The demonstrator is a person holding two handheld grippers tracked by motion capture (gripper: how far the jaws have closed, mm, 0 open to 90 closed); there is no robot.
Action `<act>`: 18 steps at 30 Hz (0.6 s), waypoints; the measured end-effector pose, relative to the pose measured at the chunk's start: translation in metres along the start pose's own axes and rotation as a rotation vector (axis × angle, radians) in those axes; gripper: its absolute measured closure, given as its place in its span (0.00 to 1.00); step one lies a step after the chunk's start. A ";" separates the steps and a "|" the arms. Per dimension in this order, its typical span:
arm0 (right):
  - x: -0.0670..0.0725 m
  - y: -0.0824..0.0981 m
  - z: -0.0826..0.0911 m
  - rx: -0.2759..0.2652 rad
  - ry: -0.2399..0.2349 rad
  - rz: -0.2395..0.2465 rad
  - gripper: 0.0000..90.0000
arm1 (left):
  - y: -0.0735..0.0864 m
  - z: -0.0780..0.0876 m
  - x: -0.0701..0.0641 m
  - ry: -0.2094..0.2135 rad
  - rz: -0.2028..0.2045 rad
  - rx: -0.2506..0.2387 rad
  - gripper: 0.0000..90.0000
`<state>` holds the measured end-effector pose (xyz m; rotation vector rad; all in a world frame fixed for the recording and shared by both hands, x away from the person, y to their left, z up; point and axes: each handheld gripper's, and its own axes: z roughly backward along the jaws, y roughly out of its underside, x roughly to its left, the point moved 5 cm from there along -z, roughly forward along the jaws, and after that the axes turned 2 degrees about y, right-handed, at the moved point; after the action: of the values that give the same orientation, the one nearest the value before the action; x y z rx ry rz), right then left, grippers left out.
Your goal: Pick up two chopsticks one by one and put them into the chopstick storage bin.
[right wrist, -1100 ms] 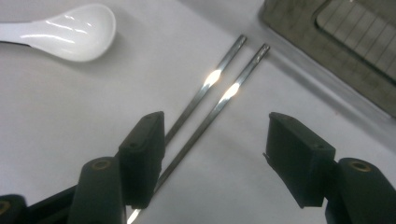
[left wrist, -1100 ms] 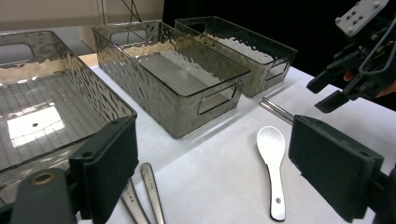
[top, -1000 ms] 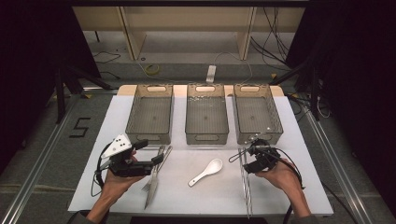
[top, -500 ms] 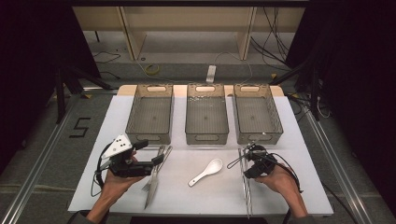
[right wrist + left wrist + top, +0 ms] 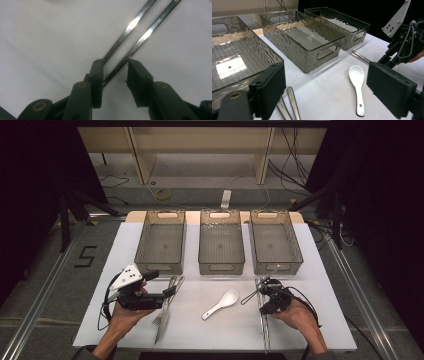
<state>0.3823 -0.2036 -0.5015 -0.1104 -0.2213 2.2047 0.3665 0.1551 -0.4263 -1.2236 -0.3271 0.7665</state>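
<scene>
Two thin metal chopsticks [image 5: 140, 41] lie side by side on the white bench [image 5: 320, 270], near its right front edge. The right claw [image 5: 264, 299] points down at them. Its jaws have just been closing; one stick runs between them, the other passes by the left jaw, and I cannot tell if the pads press yet. The left claw [image 5: 170, 292] is wide open and holds nothing, beside a shiny fork and knife [image 5: 164, 312]. A smooth white spoon [image 5: 220, 304] lies in the open middle. Three clear wavy bins [image 5: 221, 265] stand in a row behind.
</scene>
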 end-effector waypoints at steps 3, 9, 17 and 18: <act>0.000 0.001 0.000 0.005 0.005 0.003 0.75 | 0.000 0.000 0.000 0.000 0.000 0.000 0.17; 0.002 0.001 0.000 0.017 0.018 0.013 0.76 | 0.000 0.000 0.000 0.000 0.000 0.000 0.17; 0.002 0.003 -0.001 0.038 0.040 0.035 0.76 | 0.000 0.000 0.000 0.001 0.000 0.000 0.17; 0.002 0.003 -0.001 0.039 0.040 0.036 0.77 | 0.000 0.000 0.000 0.001 0.000 0.000 0.17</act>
<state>0.3791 -0.2033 -0.5030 -0.1380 -0.1556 2.2390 0.3664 0.1552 -0.4264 -1.2242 -0.3264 0.7663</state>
